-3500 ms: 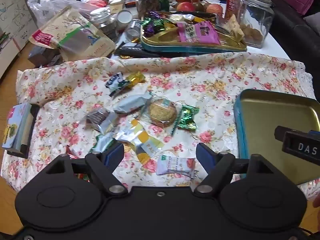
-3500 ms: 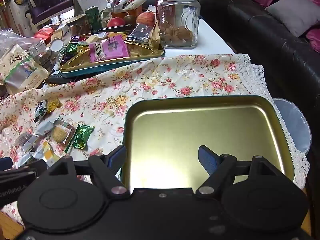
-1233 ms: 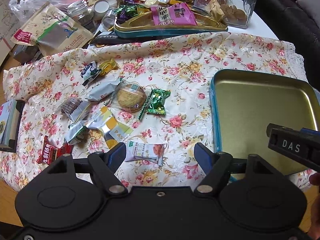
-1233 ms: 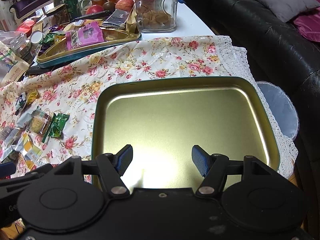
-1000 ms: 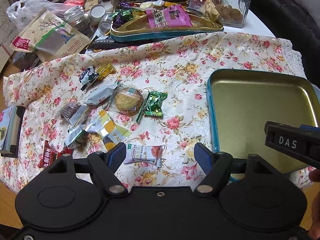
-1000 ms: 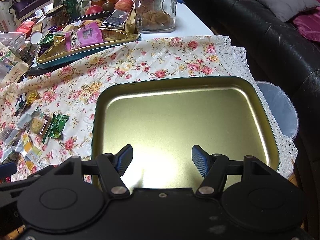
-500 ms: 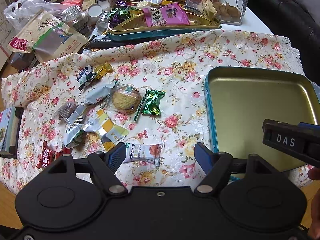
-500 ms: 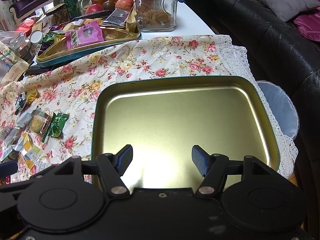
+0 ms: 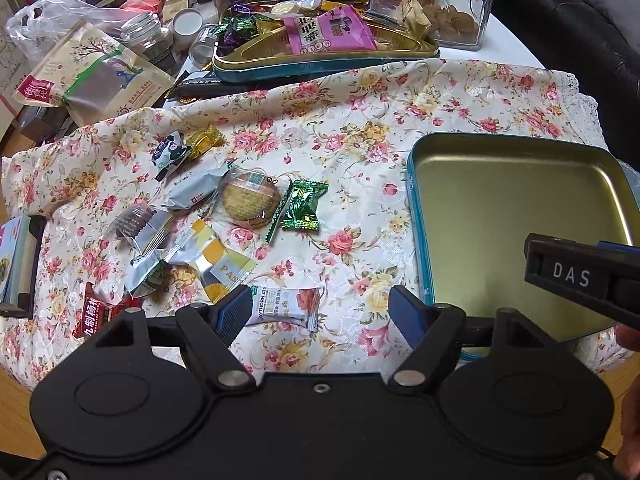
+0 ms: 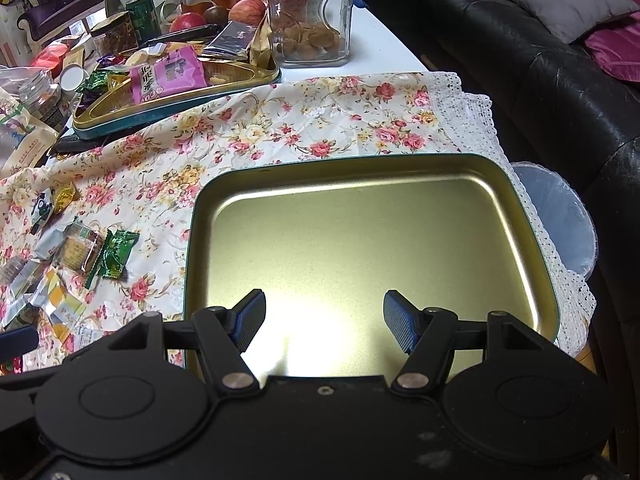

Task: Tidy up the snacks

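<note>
Left wrist view: the left gripper (image 9: 318,312) hangs over the flowered cloth (image 9: 360,120) with its fingers (image 9: 234,312) spread wide and holding nothing; a white candy packet (image 9: 286,307) lies between them. More snacks are scattered beyond it, a round biscuit (image 9: 246,199) and a green candy (image 9: 302,210) among them. The gold tin tray (image 9: 416,216) sits to the right.

Right wrist view: the right gripper (image 10: 324,318) hovers over the tray (image 10: 190,248), fingers (image 10: 250,316) wide apart and holding nothing. The snacks lie on the cloth (image 10: 280,120) to the left.

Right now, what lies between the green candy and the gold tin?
Only bare floral cloth separates the green candy from the gold tin; the left wrist view shows it.
</note>
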